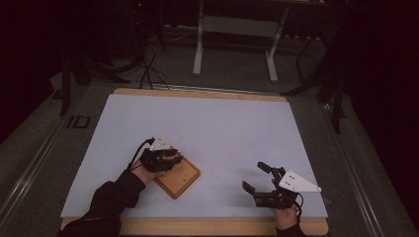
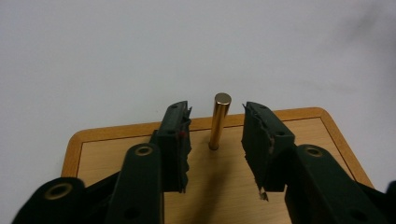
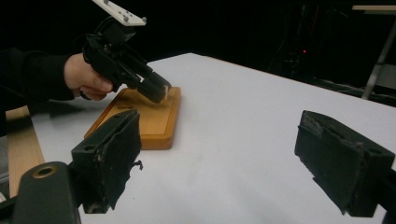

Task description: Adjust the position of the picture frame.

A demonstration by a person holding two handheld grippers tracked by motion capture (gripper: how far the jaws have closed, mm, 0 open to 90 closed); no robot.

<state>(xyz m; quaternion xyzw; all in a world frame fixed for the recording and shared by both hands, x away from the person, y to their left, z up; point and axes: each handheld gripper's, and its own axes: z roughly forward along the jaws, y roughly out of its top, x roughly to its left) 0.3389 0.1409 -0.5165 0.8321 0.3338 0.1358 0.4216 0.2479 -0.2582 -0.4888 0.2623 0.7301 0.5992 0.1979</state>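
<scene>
A small wooden board (image 1: 182,180) lies on the white mat near the front left. From it rises an upright brass peg (image 2: 220,120). My left gripper (image 2: 217,110) reaches down over the board (image 2: 116,154) with one jaw on each side of the peg. A narrow gap shows on both sides, so the pads are not touching it and the gripper is open. In the right gripper view the left gripper (image 3: 159,91) hangs over the board (image 3: 154,128). My right gripper (image 1: 252,175) rests low at the front right, open, with nothing between its jaws (image 3: 219,119).
The white mat (image 1: 207,123) covers a wooden tabletop whose edge (image 1: 197,227) shows along the front. Behind the table a white metal stand (image 1: 233,29) and dark cables (image 1: 148,69) are on the floor.
</scene>
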